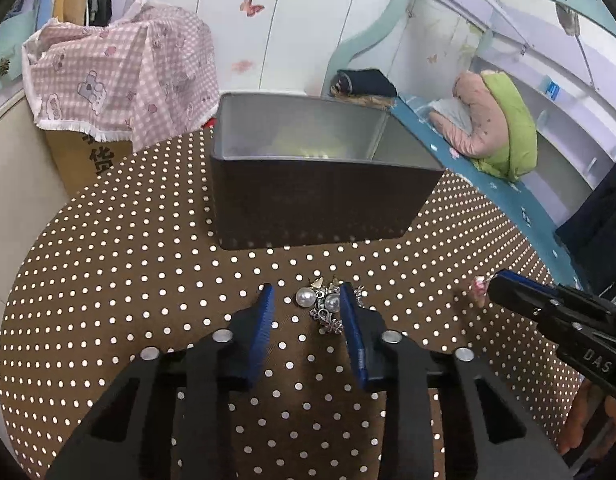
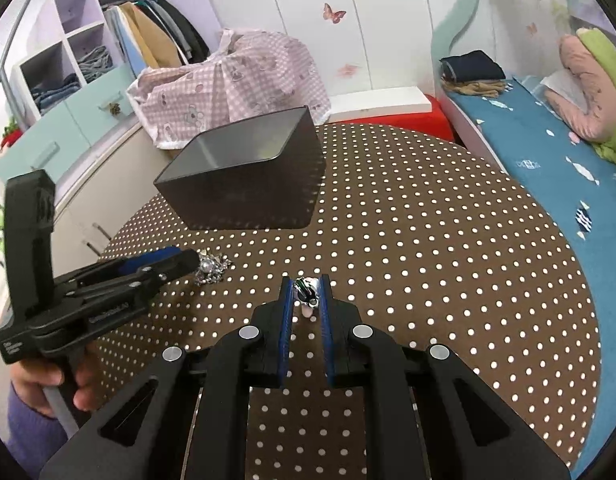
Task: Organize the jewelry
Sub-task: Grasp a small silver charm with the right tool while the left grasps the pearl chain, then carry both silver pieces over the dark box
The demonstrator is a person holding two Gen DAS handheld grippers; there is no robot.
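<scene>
While clamped on a small trinket [image 2: 307,294], right hand-held gripper [image 2: 306,280] seemingly clear of table edge [image 2: 564,240].

We are in a child's bedroom at home: a bed [image 2: 548,152] with a blue fish-print sheet, white wardrobe doors [image 2: 308,8] dotted with butterfly stickers [image 2: 334,12], open shelves [image 2: 80,40] of folded clothes, a polka-dot table [image 2: 428,240].

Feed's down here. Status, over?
Left gripper open around pearl jewelry pile. Right gripper shut on small trinket. Dark box ahead, path clear.
</scene>
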